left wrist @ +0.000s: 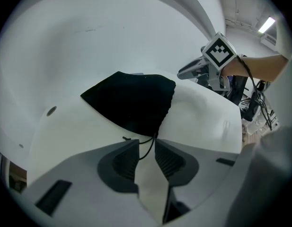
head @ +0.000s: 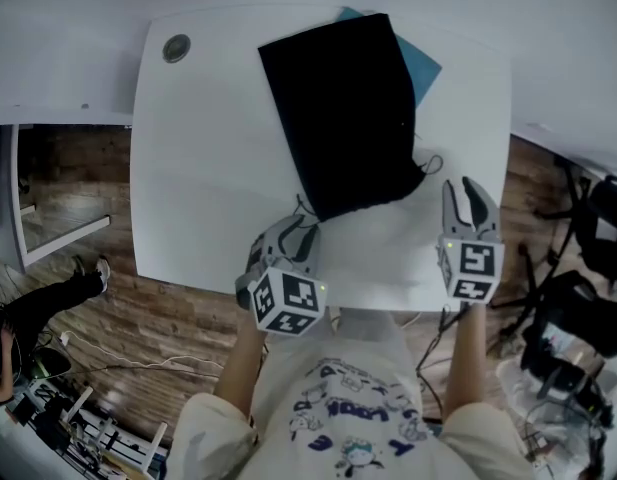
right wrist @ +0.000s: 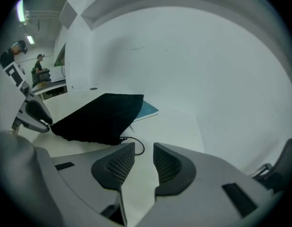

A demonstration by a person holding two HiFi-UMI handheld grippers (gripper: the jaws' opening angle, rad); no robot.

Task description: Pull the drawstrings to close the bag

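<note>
A black drawstring bag (head: 343,113) lies flat on the white table (head: 208,168), with its gathered mouth toward me. My left gripper (head: 304,224) sits at the mouth's left corner. In the left gripper view (left wrist: 146,143) its jaws stand apart with the thin black drawstring (left wrist: 148,150) hanging loosely between them, and the pads do not press on it. My right gripper (head: 464,196) rests on the table, right of the mouth. Its jaws (right wrist: 144,148) are open and hold nothing. The right drawstring loop (right wrist: 137,146) lies just ahead of them.
A teal flat book (head: 425,63) pokes out from under the bag's far right edge. A round cable grommet (head: 176,48) sits at the table's far left corner. Wooden floor, cables and equipment (head: 578,348) surround the table, and a person sits at the lower left (head: 33,313).
</note>
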